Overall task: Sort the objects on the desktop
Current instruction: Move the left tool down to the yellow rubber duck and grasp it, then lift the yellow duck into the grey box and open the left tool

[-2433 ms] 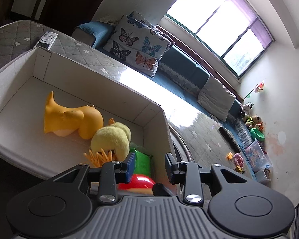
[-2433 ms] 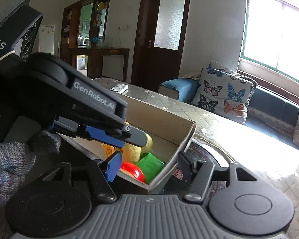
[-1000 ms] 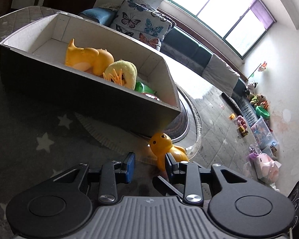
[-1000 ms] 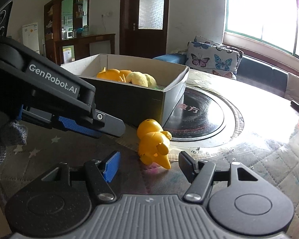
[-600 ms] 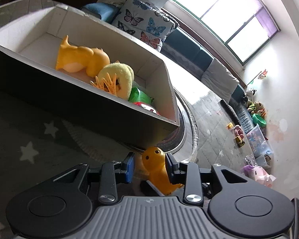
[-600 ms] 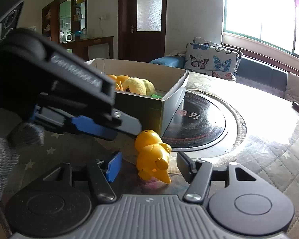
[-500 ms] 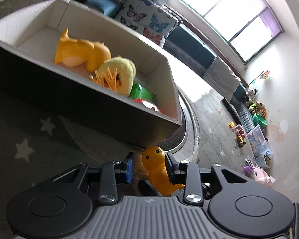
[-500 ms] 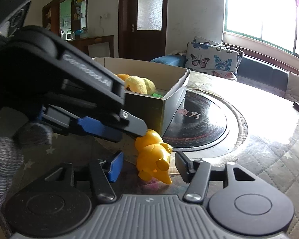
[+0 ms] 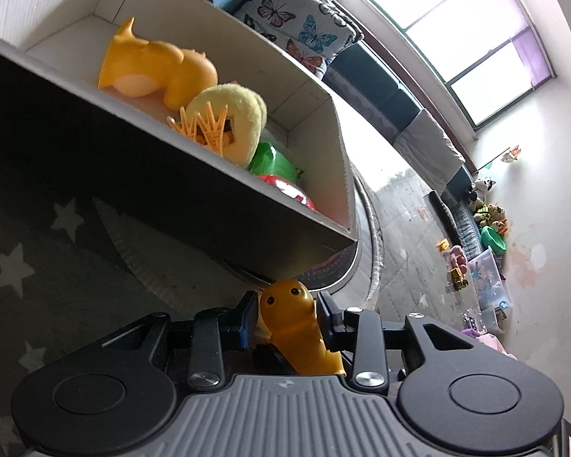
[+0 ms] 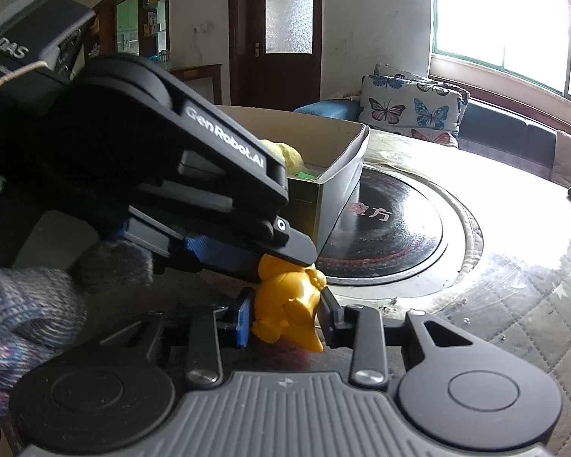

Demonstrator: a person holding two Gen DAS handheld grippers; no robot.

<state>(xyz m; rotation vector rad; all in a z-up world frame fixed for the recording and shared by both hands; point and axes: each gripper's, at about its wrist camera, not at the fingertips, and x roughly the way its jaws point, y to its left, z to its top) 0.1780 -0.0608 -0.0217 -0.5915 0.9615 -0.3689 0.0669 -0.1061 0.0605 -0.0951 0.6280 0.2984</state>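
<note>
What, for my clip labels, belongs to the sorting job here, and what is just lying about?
Job in hand:
- yellow duck toy, between the fingers of the left gripper and the right gripper
- cardboard box
- in the box: orange toy, yellow plush, green item, red item

Lying about:
- butterfly pillow
- floor toys
- black round plate

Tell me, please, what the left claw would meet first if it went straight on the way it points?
Probably the dark outer wall of the cardboard box, just beyond the yellow duck toy between the left claw's fingers; depth is uncertain.
</note>
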